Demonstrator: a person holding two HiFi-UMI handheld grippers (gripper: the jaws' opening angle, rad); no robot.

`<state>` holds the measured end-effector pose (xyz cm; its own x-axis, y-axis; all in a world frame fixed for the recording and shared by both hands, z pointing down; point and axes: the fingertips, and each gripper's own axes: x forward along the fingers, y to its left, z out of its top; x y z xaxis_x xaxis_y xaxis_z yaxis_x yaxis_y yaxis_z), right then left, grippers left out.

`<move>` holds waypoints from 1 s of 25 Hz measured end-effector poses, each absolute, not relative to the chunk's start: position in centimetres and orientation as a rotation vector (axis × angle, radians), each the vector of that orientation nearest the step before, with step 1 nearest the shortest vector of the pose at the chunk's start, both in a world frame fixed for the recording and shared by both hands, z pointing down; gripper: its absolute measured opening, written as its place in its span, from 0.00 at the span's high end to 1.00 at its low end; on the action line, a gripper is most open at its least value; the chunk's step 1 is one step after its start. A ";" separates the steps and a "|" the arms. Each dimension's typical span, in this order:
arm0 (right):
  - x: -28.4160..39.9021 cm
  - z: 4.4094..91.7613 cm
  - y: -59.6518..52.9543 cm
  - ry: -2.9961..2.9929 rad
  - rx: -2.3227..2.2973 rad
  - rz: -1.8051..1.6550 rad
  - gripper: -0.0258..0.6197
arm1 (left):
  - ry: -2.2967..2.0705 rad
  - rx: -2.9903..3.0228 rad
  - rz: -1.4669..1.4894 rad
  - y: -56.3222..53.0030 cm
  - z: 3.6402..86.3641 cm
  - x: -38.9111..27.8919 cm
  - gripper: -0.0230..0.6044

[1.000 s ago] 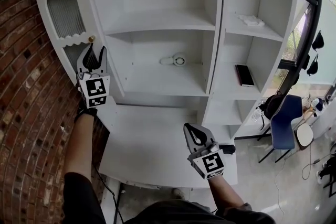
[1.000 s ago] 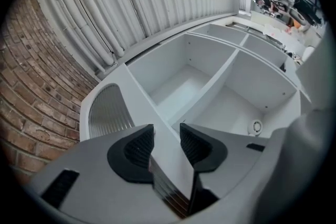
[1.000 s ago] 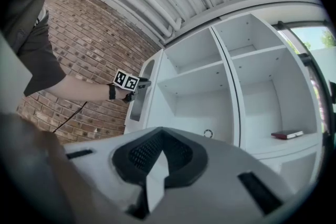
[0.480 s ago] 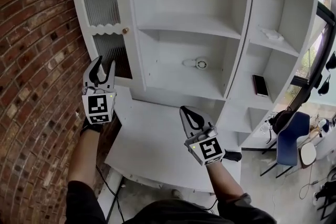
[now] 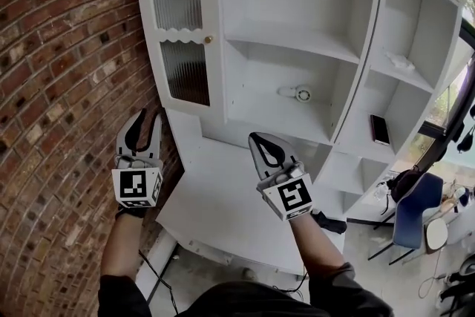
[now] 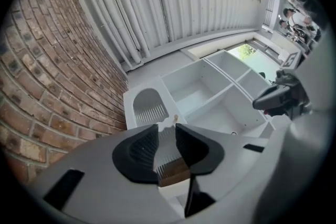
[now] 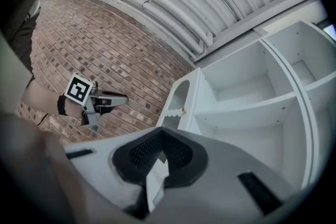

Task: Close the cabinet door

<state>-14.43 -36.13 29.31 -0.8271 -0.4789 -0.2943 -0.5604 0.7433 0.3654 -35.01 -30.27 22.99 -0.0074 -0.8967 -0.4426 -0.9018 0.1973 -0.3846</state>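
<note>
The white cabinet's left door [image 5: 182,48], with an arched ribbed-glass pane and a small gold knob [image 5: 208,39], stands swung open toward the brick wall. My left gripper [image 5: 146,117] hovers below the door, pointing up at it and apart from it. Its jaws have just been closing; a narrow gap remains with nothing in it, and the door [image 6: 149,105] shows through. My right gripper [image 5: 258,137] is shut and empty above the white counter [image 5: 223,211], right of the door. Its own view shows the door [image 7: 178,99], the knob [image 7: 184,110] and the left gripper [image 7: 118,98].
A brick wall [image 5: 59,85] runs close along the left of the door. On the open shelves lie a round white object [image 5: 300,93], a dark phone [image 5: 379,129] and a white item [image 5: 401,61]. A blue chair [image 5: 415,208] stands at the lower right.
My left gripper has dropped away from just under the door's knob to below the door, its jaws narrower. My right gripper has risen toward the cabinet.
</note>
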 end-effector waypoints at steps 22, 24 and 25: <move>-20.2 26.8 -32.7 2.765 -0.692 0.794 0.96 | 1.892 -1.766 -0.002 -23.2 27.7 -36.1 0.96; -20.4 26.8 -32.6 2.761 -0.690 0.779 0.96 | 1.889 -1.762 0.002 -23.1 27.6 -36.1 0.96; -20.5 26.8 -32.7 2.758 -0.688 0.767 0.96 | 1.888 -1.759 0.003 -23.1 27.5 -36.2 0.96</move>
